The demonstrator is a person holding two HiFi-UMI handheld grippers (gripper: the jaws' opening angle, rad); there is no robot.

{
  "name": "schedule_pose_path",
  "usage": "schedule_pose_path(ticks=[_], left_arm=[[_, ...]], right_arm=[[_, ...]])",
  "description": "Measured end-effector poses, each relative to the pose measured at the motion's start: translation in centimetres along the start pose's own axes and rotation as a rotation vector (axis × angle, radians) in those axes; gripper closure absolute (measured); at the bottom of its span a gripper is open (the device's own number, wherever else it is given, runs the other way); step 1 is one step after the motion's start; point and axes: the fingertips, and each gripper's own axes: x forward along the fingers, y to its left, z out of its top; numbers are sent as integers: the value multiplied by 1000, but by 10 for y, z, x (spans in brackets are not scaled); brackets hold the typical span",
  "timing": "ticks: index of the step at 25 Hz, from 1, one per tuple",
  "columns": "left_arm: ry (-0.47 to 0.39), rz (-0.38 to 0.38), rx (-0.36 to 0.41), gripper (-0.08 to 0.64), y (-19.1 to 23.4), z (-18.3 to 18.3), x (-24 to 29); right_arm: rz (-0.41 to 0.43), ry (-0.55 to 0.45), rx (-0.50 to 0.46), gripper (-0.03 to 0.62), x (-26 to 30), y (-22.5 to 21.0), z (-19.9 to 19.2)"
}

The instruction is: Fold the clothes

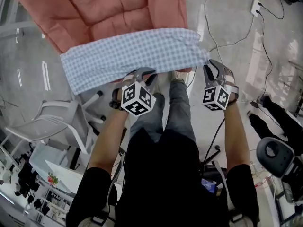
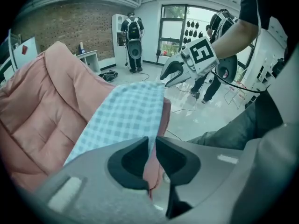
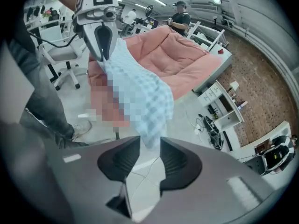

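A blue-and-white checked cloth [image 1: 132,53] lies as a long strip across the near edge of a pink cushioned seat [image 1: 104,8]. My left gripper [image 1: 142,73] is at the strip's near edge towards the middle. My right gripper [image 1: 213,70] is at its right end. In the left gripper view the cloth [image 2: 126,115] runs up to my left gripper [image 2: 152,143], whose jaws stand a narrow slit apart with the cloth's edge in it. In the right gripper view the cloth's corner [image 3: 145,101] hangs at the tips of my right gripper [image 3: 149,146], open, with floor showing through the gap.
A white office chair [image 1: 52,122] stands left of my legs. Cables [image 1: 265,46] and a power strip [image 1: 257,6] lie on the floor at the right. White shelves [image 3: 224,111] stand beyond the seat. A person [image 2: 134,31] stands far off in the room.
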Motion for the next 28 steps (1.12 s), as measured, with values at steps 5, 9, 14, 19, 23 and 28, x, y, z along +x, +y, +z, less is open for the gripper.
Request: schedule_pose_path(ticks=[5, 9, 14, 19, 23, 28], left_arm=[[13, -4, 3, 451, 0, -11, 0], [8, 1, 0, 446, 1, -9, -1], [11, 4, -17, 446, 1, -8, 0], [47, 5, -63, 446, -2, -28, 11], [57, 2, -137, 448, -13, -40, 22], [54, 13, -164, 446, -17, -41, 25]], right_arm=[[69, -11, 22, 385, -4, 17, 4], [63, -17, 32, 385, -6, 14, 6], [75, -21, 31, 385, -5, 9, 9], [81, -40, 63, 385, -6, 2, 14], [95, -51, 63, 390, -4, -1, 15], [116, -58, 47, 391, 1, -3, 19]])
